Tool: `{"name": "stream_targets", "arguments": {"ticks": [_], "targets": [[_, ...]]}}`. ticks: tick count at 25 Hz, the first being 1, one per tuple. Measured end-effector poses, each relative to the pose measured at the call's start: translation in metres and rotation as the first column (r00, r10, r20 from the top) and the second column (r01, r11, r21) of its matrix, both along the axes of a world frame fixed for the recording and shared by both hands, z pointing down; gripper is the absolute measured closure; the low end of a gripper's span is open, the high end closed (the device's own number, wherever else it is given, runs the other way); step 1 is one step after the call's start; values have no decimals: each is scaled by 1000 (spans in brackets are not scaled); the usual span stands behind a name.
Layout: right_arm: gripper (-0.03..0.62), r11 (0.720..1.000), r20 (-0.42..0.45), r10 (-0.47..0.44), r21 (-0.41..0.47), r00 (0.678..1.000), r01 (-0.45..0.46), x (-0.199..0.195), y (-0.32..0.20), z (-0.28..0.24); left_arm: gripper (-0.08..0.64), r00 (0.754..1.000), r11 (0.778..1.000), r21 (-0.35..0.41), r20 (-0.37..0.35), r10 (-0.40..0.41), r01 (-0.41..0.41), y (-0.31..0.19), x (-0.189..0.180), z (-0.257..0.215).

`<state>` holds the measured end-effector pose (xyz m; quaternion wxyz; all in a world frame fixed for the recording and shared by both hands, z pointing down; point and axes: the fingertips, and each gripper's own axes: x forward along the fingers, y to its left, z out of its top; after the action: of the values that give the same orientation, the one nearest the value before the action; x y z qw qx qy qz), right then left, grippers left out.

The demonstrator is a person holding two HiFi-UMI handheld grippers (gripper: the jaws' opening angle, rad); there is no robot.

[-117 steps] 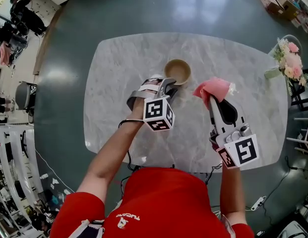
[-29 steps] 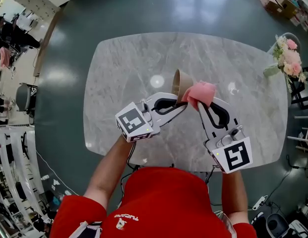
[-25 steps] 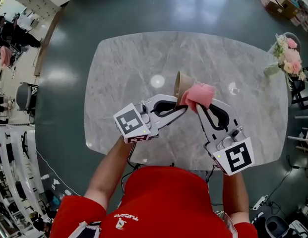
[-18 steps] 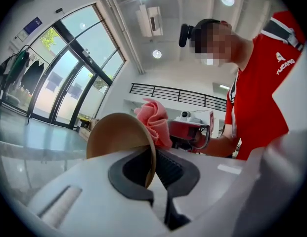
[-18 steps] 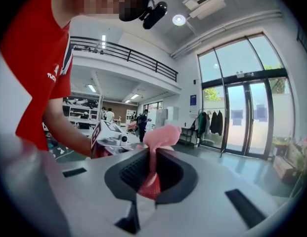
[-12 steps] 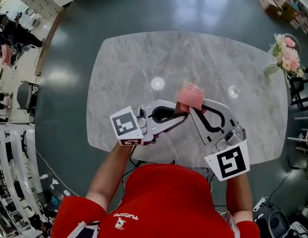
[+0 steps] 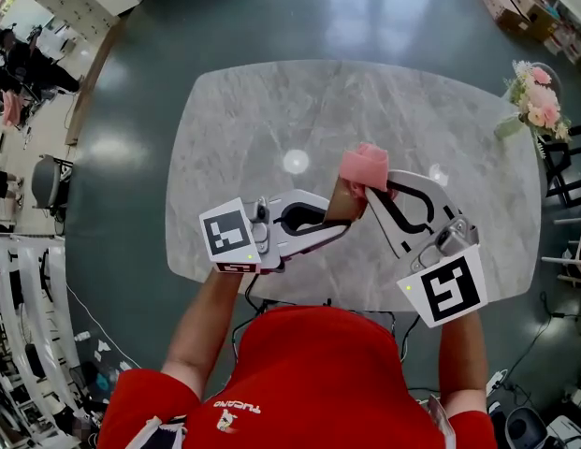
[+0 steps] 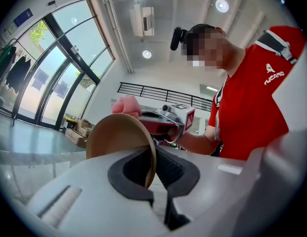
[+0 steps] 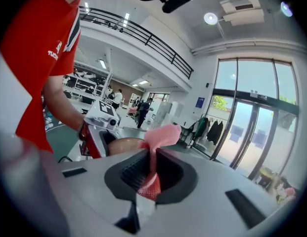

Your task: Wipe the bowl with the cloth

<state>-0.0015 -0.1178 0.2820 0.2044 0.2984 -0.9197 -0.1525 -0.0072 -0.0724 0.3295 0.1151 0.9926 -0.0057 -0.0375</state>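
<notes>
Tan and thin, the bowl (image 8: 118, 137) stands on edge, its rim pinched between the pressed-together jaws of our left tool (image 7: 344, 218). This tool points level, across toward the right tool (image 7: 372, 191). That one's jaws are clamped on a fold of the pink cloth (image 9: 160, 132). The cloth's bunched end sits at the bowl's upper edge; we cannot tell whether it touches. Our left forearm (image 7: 210, 311) reaches forward from the red shirt (image 7: 309, 382), its tool's marker cube turned up. The right tool slants in from the other side, cube nearest our chest. Both meet over the near part of the grey marble worktop (image 7: 271, 110), with flowers (image 7: 533, 101) beyond its far right corner.
</notes>
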Motion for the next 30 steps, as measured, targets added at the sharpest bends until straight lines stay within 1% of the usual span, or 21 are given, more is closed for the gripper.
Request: {"name": "stream_targets", "arguments": {"ticks": [2, 5, 7, 9, 11, 13, 16, 18, 20, 22, 25, 27, 30], "targets": [[572, 1000, -40, -12, -28, 999, 11, 5, -1, 2, 549, 1000, 1000, 8, 4, 14, -14, 4, -2, -2], [573, 996, -67, -90, -20, 994, 89, 0, 11, -5, 549, 999, 999, 14, 6, 39, -39, 9, -4, -5], [572, 996, -77, -87, -8, 993, 87, 1, 10, -5, 549, 998, 998, 18, 1, 56, -57, 13, -3, -8], [573, 997, -108, -77, -21, 991, 75, 6, 4, 3, 548, 997, 997, 24, 7, 71, -71, 17, 0, -9], [572, 995, -143, -94, -46, 985, 88, 9, 2, 10, 546, 996, 996, 29, 30, 79, -80, 19, 1, -5], [572, 994, -160, -111, -40, 981, 106, 7, 4, 8, 549, 996, 996, 32, 45, 82, -83, 21, -2, -2], [572, 992, -169, -123, -33, 978, 120, 5, 4, 5, 549, 994, 994, 25, 33, 104, -105, 29, -7, -9], [572, 989, -199, -147, -60, 969, 138, 7, 4, 15, 548, 991, 991, 22, 32, 128, -129, 34, -9, -15], [572, 983, -221, -179, -81, 959, 165, 8, 4, 21, 548, 988, 989, 2, 54, 146, -146, 38, -11, -14], [573, 979, -229, -202, -75, 952, 189, 8, 7, 19, 549, 986, 988, -6, 64, 152, -152, 39, -13, -11], [572, 973, -210, -231, -56, 950, 225, 4, 13, 8, 549, 986, 987, 6, 43, 163, -163, 41, -13, -13], [573, 972, -215, -234, -69, 948, 224, 5, 10, 14, 549, 984, 985, 4, 32, 174, -175, 44, -13, -17], [572, 971, -267, -236, -101, 934, 216, 11, 6, 32, 549, 983, 985, -7, 58, 173, -173, 45, -13, -15]]}}
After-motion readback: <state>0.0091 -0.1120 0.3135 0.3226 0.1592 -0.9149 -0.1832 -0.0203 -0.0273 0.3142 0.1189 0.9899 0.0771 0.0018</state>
